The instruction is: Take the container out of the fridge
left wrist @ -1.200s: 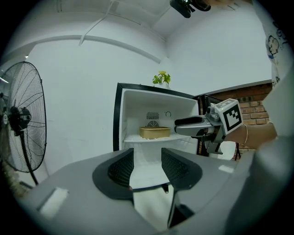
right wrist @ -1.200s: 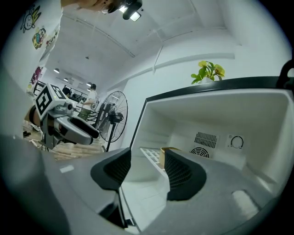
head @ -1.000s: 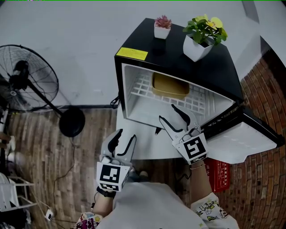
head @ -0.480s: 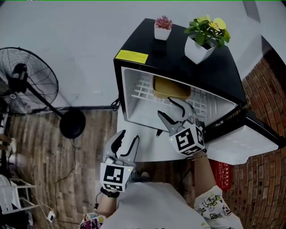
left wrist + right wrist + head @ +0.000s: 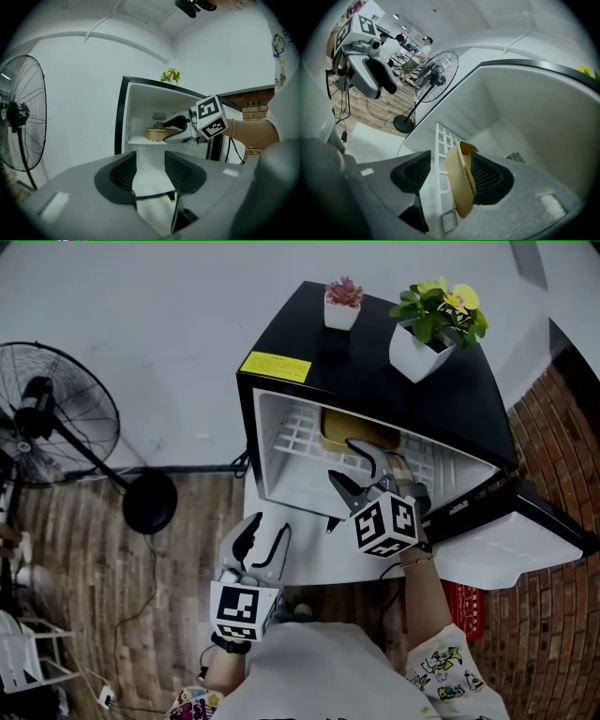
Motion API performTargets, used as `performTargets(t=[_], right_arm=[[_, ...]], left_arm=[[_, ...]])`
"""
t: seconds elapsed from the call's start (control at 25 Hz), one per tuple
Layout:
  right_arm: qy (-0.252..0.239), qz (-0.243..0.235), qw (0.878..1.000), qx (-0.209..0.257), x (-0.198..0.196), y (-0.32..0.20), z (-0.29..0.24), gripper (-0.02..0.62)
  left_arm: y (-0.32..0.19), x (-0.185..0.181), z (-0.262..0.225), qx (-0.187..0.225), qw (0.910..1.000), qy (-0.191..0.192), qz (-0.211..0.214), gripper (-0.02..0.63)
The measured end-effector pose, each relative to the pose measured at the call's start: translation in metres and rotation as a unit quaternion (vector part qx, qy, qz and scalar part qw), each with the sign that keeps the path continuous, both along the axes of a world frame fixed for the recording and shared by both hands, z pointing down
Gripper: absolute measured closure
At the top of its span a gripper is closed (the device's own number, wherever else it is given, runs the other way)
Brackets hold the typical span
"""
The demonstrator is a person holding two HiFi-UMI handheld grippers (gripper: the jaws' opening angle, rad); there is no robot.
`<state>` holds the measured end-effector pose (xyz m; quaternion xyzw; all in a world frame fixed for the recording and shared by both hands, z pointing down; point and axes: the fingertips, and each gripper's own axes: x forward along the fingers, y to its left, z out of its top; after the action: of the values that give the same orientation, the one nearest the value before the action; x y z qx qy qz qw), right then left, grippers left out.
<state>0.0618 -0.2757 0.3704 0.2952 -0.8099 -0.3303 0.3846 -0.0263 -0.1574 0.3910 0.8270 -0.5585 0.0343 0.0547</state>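
on the white wire shelf (image 5: 298, 426) inside the open black fridge (image 5: 375, 367), toward the back wall: container (image 5: 356, 427), sitting flat, nothing else on the shelf with it.

right gripper (image 5: 340, 459): reached into the cavity, jaws spread. its own view shows the container's near wall standing between the two pads, one pad outside, the other over the hollow side. gap visible on the outer side, so not clamped yet. contact on the inner pad: cannot tell.

left gripper (image 5: 267, 523): low in front of the fridge, jaws parted, nothing between them.

handling (judgement): thin-walled, probably light, wall likely to flex under a hard squeeze. hold at the near wall just under the lip, one pad in, one pad out. a single-edge hold may let the far end droop, so draw it level along the wires. contents not visible.

look: mustard-tan, matte, shallow, rectangular with rounded corners, rolled lip around the top.
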Motion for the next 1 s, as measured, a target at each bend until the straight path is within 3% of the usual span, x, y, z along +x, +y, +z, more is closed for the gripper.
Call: performTargets(t=[0.64, 1.0], right_arm=[[0.098, 0.012, 0.995, -0.015, 0.0, -0.021, 0.024, 0.324], [0.109, 0.015, 0.994, -0.004, 0.001, -0.015, 0.022, 0.392]], left_arm=[[-0.006, -0.008, 0.001, -0.001, 1.0, 0.006, 0.003, 0.417], [-0.005, -0.011, 0.001, -0.001, 0.9999, 0.01, 0.005, 0.42]])
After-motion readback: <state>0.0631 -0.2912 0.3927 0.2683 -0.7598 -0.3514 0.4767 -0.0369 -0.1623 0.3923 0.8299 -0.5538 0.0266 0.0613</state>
